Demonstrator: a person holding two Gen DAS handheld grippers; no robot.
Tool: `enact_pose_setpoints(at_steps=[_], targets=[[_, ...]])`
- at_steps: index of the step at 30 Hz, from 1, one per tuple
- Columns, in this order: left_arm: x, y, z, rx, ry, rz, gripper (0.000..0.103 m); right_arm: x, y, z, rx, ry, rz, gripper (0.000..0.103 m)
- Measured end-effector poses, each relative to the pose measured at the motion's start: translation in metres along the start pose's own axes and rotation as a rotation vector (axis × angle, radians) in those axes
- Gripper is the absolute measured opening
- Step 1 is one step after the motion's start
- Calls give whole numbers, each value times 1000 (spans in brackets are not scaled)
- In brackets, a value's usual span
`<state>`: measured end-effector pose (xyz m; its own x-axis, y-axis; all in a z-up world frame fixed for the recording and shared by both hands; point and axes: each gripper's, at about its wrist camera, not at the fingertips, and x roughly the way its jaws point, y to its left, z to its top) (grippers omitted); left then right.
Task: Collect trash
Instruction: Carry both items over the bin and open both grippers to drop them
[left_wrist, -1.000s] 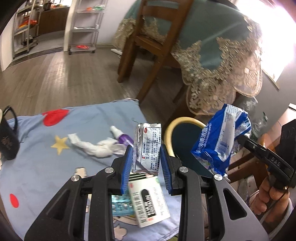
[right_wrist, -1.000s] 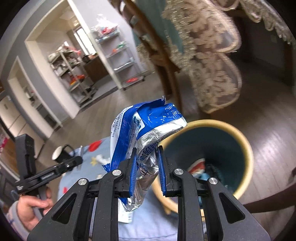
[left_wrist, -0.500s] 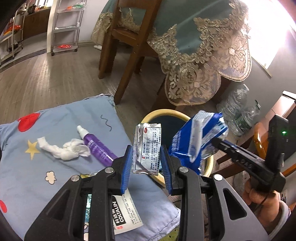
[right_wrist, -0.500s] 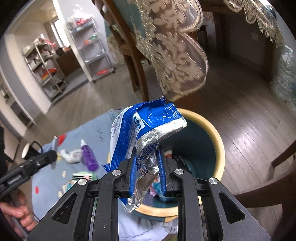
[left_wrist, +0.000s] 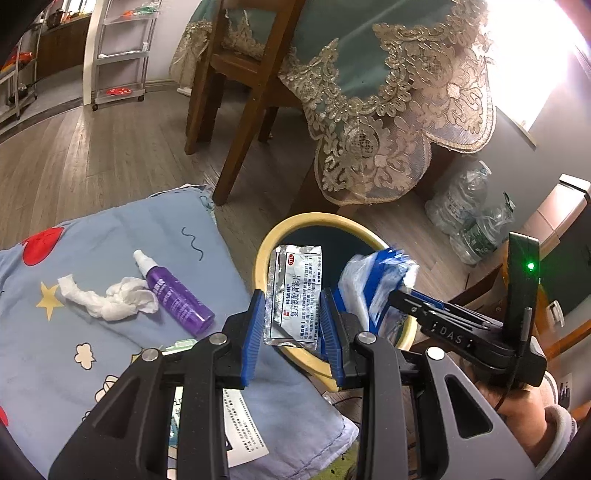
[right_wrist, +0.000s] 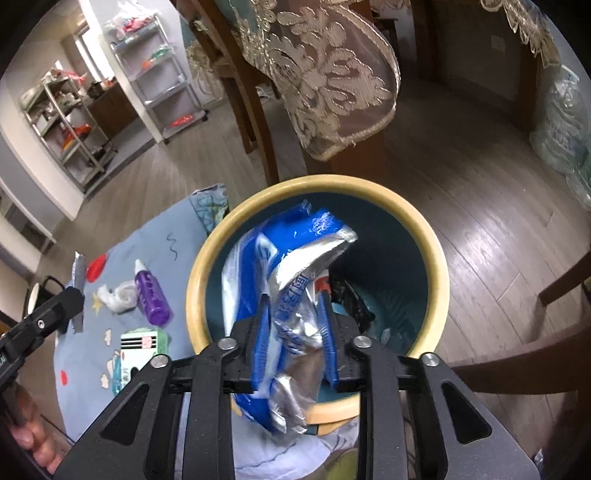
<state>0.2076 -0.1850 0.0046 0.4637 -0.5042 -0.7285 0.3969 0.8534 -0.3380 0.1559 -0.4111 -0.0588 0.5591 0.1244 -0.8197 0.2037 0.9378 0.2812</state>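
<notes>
Blue wrapper (right_wrist: 284, 280): light, crinkly, slick foil, slipping between just-opening right tongs (right_wrist: 293, 332) above bin (right_wrist: 432, 251); left tongs (left_wrist: 295, 325) clenched on stiff sachet (left_wrist: 297, 295).

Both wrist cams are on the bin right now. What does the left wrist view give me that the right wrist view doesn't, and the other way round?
Left wrist only: the printed face of the silver sachet between the left gripper pads, and the right gripper's green light.

Right wrist only: the bin's inside, with trash already at the bottom, and the right gripper, jaws just opened wider, with the blue wrapper between them above the opening.

Both: the yellow-rimmed bin, the purple spray bottle, the crumpled tissue and the blue cartoon cloth.
</notes>
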Motion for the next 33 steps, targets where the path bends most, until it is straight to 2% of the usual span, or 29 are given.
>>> enact_pose_setpoints(at_steps=[3,8,13,19,23,24,25,26,28,33], targets=[[4,-5,0,10,6,-4,30,-2,-2,0,12,-6,12,46],[11,-11,1,19,19,-18,30,-16,-9,2,54,-43,44,52],[27,-27,2,32,48,-73,30,-47,-7,2,46,-128,55,59],[55,-56,8,104,73,-99,30,-73,-15,4,67,-195,55,60],[71,-62,9,118,86,-115,30,-79,-25,4,102,-222,54,60],[74,-62,9,115,87,-129,32,-80,-28,4,109,-227,56,60],[78,-61,8,109,87,-144,42,-79,-28,3,114,-229,57,60],[81,-60,7,106,89,-140,57,-77,-29,3,118,-225,59,60],[80,-58,5,108,82,-132,64,-73,-30,2,123,-217,64,60],[67,-45,6,95,58,-115,72,-69,-27,1,115,-207,71,61]])
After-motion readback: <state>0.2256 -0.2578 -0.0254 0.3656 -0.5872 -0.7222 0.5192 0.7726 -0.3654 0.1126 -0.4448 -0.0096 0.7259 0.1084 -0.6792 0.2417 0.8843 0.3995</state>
